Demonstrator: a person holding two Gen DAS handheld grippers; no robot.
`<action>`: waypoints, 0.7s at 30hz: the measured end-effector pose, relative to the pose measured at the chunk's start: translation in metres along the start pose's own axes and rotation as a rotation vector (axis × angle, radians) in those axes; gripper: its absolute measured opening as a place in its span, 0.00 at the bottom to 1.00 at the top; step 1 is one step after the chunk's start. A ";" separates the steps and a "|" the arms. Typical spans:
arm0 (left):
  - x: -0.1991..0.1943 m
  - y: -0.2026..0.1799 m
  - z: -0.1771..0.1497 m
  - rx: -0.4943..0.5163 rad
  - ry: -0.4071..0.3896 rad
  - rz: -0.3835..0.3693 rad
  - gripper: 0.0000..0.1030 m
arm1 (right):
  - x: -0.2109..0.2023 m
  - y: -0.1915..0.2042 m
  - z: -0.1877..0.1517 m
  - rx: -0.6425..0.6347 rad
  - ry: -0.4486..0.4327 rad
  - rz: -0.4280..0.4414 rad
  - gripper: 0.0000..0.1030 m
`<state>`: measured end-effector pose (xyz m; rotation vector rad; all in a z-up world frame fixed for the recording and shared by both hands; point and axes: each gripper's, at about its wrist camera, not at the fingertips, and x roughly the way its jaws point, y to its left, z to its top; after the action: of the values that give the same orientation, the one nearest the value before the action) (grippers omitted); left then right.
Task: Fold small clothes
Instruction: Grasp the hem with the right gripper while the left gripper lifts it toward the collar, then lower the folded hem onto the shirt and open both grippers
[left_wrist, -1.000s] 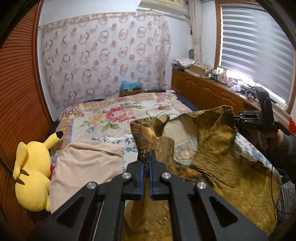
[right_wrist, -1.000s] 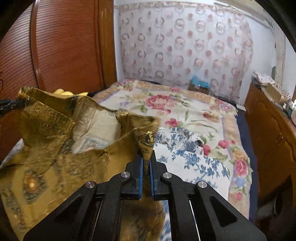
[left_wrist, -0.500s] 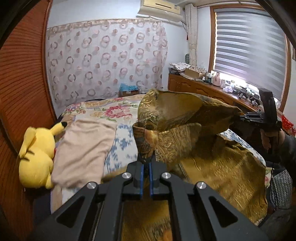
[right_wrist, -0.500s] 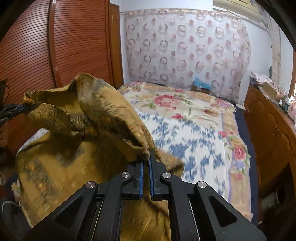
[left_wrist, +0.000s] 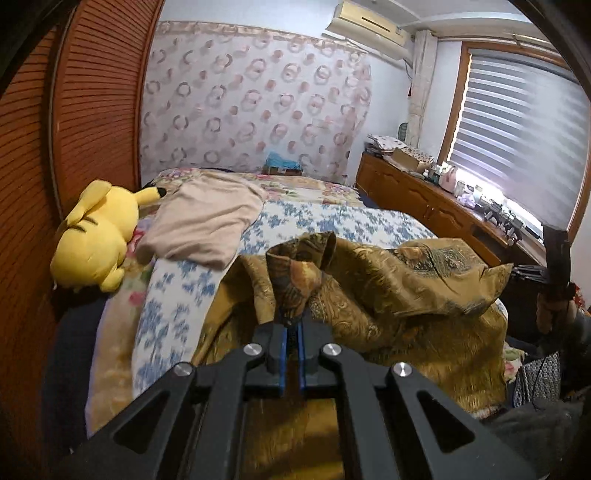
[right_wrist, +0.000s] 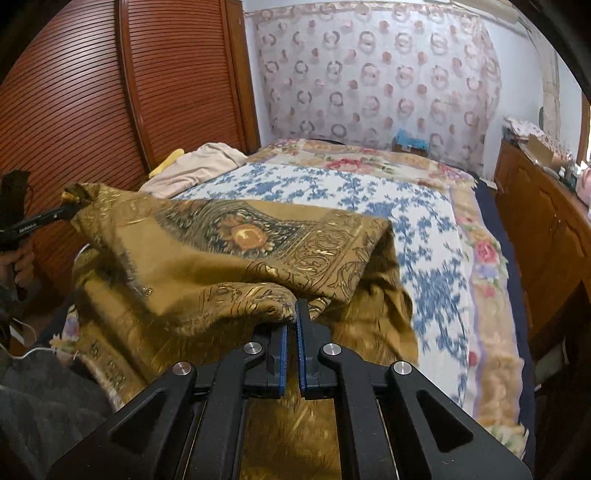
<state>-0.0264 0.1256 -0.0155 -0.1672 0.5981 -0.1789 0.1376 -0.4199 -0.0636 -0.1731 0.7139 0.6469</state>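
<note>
A golden-brown patterned cloth (left_wrist: 399, 295) lies folded over on the near end of the bed; it also shows in the right wrist view (right_wrist: 229, 258). My left gripper (left_wrist: 291, 325) is shut on one corner of it, which sticks up between the blue pads. My right gripper (right_wrist: 291, 321) is shut on the other corner, low over the cloth. Each gripper shows in the other's view, the right one (left_wrist: 532, 275) at the cloth's right corner and the left one (right_wrist: 55, 214) at its left corner.
A beige garment (left_wrist: 210, 218) lies on the floral bedspread (right_wrist: 424, 236) beside a yellow plush toy (left_wrist: 96, 236). A slatted wooden wardrobe (right_wrist: 110, 92) stands on the left, a wooden cabinet (left_wrist: 436, 206) under the window on the right.
Both grippers have come down and forward with the corners. The cloth, held up and billowing before, now lies folded over on itself on the bed.
</note>
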 end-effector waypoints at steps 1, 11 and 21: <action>-0.005 -0.001 -0.006 0.004 0.008 0.005 0.01 | -0.004 0.000 -0.004 0.010 0.004 0.001 0.01; -0.038 -0.019 -0.009 0.078 0.017 0.054 0.04 | -0.039 0.002 -0.034 0.042 0.044 -0.010 0.01; -0.061 -0.016 0.010 0.113 -0.035 0.087 0.43 | -0.056 -0.001 -0.038 0.050 0.053 -0.058 0.12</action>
<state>-0.0723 0.1244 0.0295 -0.0353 0.5574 -0.1250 0.0858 -0.4620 -0.0552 -0.1643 0.7724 0.5706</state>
